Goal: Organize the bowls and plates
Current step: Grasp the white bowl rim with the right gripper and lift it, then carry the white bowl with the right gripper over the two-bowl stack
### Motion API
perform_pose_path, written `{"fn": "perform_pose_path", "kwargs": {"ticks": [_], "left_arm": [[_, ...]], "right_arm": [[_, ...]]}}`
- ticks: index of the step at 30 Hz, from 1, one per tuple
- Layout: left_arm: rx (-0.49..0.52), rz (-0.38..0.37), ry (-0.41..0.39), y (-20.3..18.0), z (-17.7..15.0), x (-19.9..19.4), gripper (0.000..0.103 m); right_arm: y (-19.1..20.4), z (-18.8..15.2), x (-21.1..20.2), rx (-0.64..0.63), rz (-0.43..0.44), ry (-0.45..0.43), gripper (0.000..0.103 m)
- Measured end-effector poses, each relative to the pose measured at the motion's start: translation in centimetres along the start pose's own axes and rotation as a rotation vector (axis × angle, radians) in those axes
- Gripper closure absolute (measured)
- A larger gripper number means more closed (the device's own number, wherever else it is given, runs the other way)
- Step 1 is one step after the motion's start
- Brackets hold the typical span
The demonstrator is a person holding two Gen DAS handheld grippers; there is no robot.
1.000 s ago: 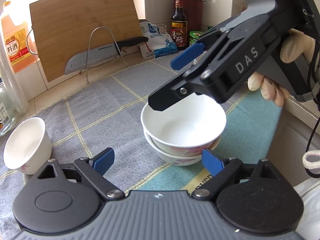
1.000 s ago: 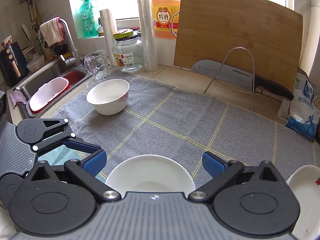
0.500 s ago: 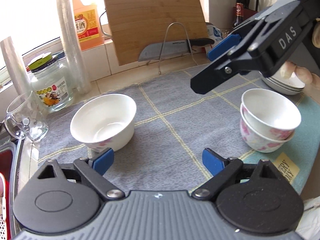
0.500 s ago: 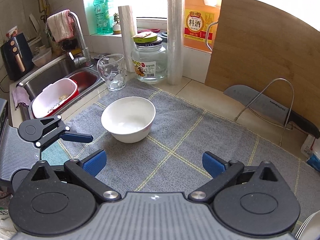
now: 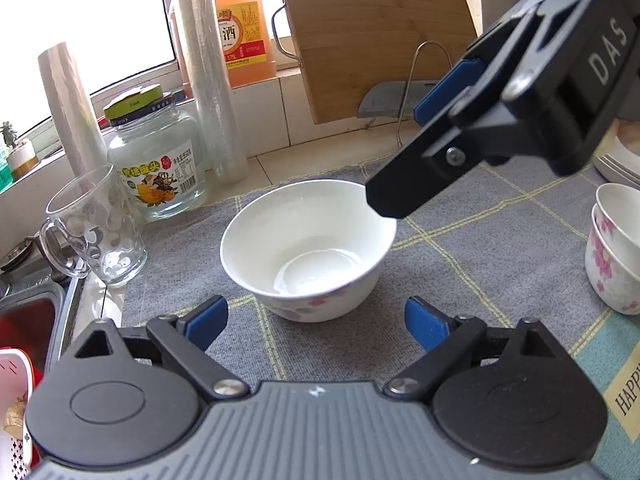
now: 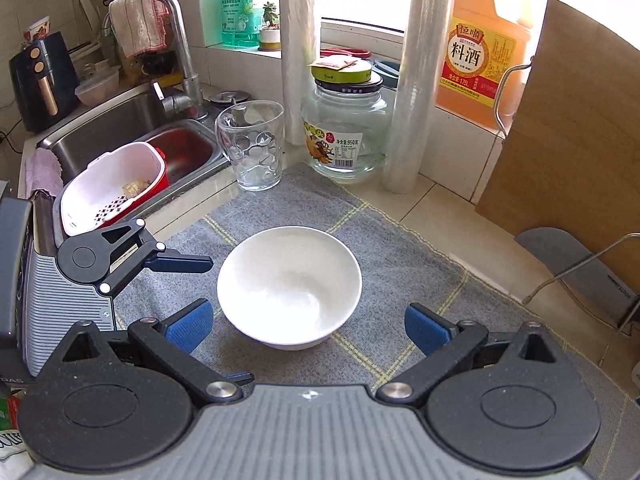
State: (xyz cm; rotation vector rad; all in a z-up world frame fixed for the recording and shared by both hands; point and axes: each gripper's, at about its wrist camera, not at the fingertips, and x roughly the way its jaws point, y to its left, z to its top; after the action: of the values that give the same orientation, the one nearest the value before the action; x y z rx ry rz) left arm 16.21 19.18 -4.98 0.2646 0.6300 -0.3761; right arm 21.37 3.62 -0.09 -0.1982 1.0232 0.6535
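A white bowl [image 5: 308, 248] with a floral outside stands upright and alone on the grey checked mat [image 5: 480, 248]. My left gripper [image 5: 316, 322] is open, its blue pads just short of the bowl on either side. In the right wrist view the same bowl [image 6: 290, 286] lies between the spread pads of my open right gripper [image 6: 308, 328], which touch nothing. The right gripper [image 5: 412, 148] hangs over the bowl's far right rim. One finger [image 6: 180, 265] of the left gripper reaches in from the left. Two stacked floral bowls [image 5: 616, 256] stand at the right edge, with plates [image 5: 616, 164] behind them.
A glass mug [image 5: 96, 228], a lidded jar [image 5: 156, 160] and two film rolls [image 5: 208, 80] stand close behind the bowl. A wooden board [image 5: 380, 32] and a cleaver on a wire rack [image 5: 392, 100] are at the back right. The sink [image 6: 120, 128] holds a red-white strainer [image 6: 116, 184].
Both grippers have swung left, away from the stacked bowls. The lone bowl has gone from the left edge of the views to the centre, close before both. Both stayed open.
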Motion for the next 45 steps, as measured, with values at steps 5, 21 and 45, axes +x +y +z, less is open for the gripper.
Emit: {"fn": "perform_pose_path", "kwargs": {"ticks": [5,21,45], "left_arm": [[-0.017,0.0,-0.009,0.8,0.2,1.1,0.008],[-0.054,-0.086,-0.04,1.6,0.9,2.2,0.01],[-0.066,-0.102,-0.034,1.7,1.0,2.1,0.01]], "right_arm": [[-0.4,0.8,2.2,-0.001,0.039,0.034,0.0],[-2.5,2.2,7.4,0.033,0.119,0.116,0.017],[-2.7,2.6,8.2,0.052,0.16,0.137,0.025]]}}
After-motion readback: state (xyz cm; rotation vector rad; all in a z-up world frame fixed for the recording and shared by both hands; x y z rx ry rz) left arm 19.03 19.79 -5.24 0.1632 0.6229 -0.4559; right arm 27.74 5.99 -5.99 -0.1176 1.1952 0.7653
